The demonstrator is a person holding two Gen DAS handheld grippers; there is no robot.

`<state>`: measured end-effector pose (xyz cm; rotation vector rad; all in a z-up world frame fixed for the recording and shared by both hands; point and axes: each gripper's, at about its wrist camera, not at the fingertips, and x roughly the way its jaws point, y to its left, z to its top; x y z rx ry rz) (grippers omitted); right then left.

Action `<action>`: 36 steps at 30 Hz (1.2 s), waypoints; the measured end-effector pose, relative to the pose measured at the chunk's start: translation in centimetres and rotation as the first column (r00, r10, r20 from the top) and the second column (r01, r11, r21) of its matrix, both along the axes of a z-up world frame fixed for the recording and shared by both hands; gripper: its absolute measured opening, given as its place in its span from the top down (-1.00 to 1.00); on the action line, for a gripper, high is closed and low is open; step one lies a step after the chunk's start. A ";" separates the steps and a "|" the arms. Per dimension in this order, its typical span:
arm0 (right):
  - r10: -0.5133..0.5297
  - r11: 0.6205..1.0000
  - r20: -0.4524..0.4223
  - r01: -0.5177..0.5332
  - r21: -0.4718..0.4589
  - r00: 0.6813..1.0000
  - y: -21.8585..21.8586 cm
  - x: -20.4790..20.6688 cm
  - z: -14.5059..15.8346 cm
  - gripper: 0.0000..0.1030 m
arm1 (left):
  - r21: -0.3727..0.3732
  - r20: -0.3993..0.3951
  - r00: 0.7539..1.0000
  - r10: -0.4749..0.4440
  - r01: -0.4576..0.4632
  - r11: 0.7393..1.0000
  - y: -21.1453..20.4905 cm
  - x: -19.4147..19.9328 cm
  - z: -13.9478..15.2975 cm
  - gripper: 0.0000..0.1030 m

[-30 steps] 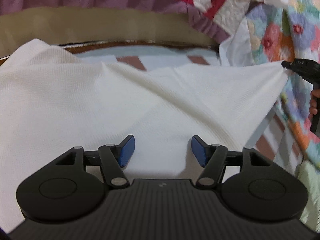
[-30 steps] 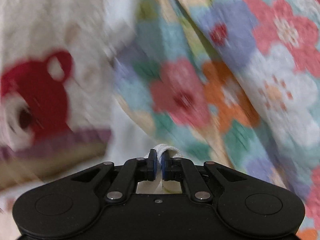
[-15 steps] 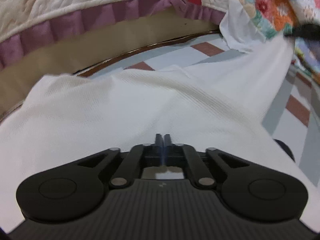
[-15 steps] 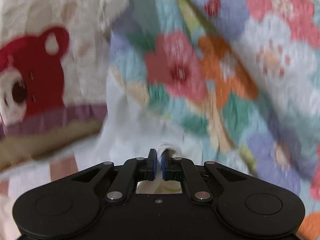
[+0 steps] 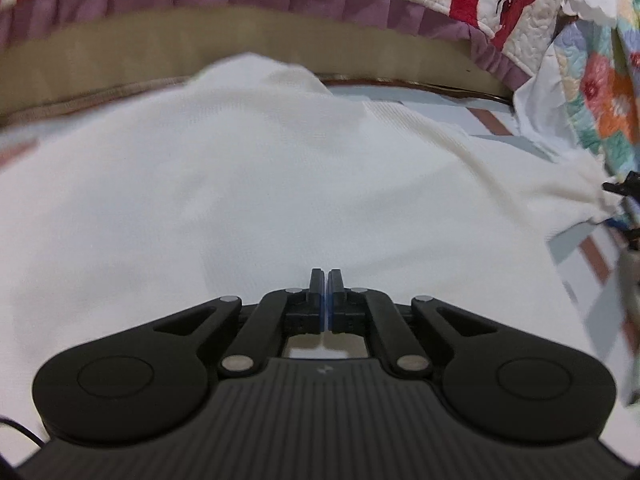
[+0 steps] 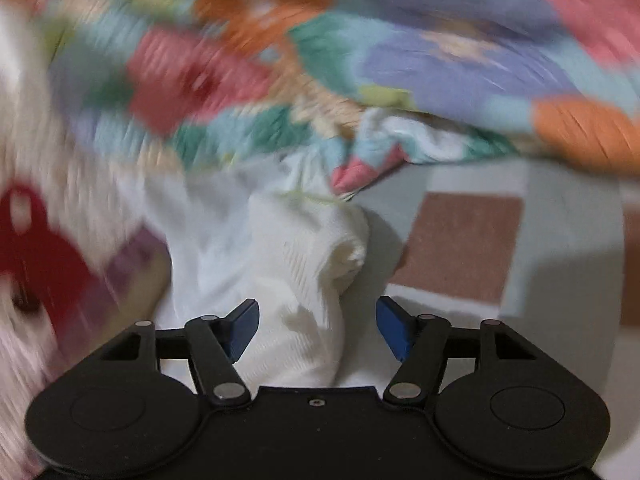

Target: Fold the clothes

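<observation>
A white knit garment [image 5: 260, 168] lies spread over the bed and fills most of the left wrist view. My left gripper [image 5: 324, 276] is shut at its near edge, with the cloth running right up to the pads. At the right rim of that view the right gripper [image 5: 626, 212] shows at the garment's bunched far corner. In the right wrist view, which is blurred, my right gripper [image 6: 316, 308] has its jaws opening. The crumpled corner of the garment [image 6: 304, 248] lies loose between the blue pads [image 6: 244, 324], which do not press on it.
A floral quilt [image 6: 400, 60] hangs close over the right gripper and also shows at the right [image 5: 608, 92]. A cream quilt with red bears and a purple frill [image 5: 500, 20] runs along the back above a beige band [image 5: 200, 56]. The grey and brown bedsheet [image 6: 460, 248] shows beside the garment.
The left jaws shut at the garment's near edge and that hand moved across the bed. The right gripper rolled, dropped toward the sheet and opened, letting go of the garment's corner.
</observation>
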<state>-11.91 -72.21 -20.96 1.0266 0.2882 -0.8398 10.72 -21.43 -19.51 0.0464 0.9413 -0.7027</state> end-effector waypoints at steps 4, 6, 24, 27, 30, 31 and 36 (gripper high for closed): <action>-0.009 1.000 -0.025 0.008 -0.026 1.000 -1.4 1.7 0.3 -0.36 | 0.026 0.010 0.999 -0.031 0.031 0.999 -0.5 -0.5 0.0 0.96; 0.027 0.996 -0.129 -0.038 -0.080 0.991 -2.5 3.5 1.3 0.06 | 0.031 -0.002 0.999 -0.042 0.042 0.999 -0.2 -0.3 0.1 0.95; -0.036 0.785 -0.669 -0.394 -0.479 0.743 -0.1 7.4 6.6 0.08 | 0.094 -0.016 0.993 -0.114 0.115 0.989 6.8 -2.9 2.1 0.17; 0.125 0.763 -0.610 -0.469 -0.445 0.783 3.0 8.7 6.8 0.08 | 0.167 0.070 0.994 -0.080 0.067 0.984 8.6 -3.4 3.0 0.07; 0.321 0.730 -0.518 -0.556 -0.399 0.793 7.3 10.7 7.4 0.08 | 0.211 0.123 0.992 -0.003 -0.024 0.977 10.9 -3.2 3.5 -0.18; 0.401 0.700 -0.489 -0.604 -0.382 0.775 9.4 12.0 7.5 0.08 | 0.201 0.110 0.993 0.031 -0.053 0.978 11.7 -2.8 3.3 -0.20; 0.738 0.455 -0.413 -0.846 -0.279 0.533 19.6 17.3 7.7 0.08 | 0.116 -0.001 0.994 0.107 -0.106 0.988 13.9 -1.4 2.5 -0.21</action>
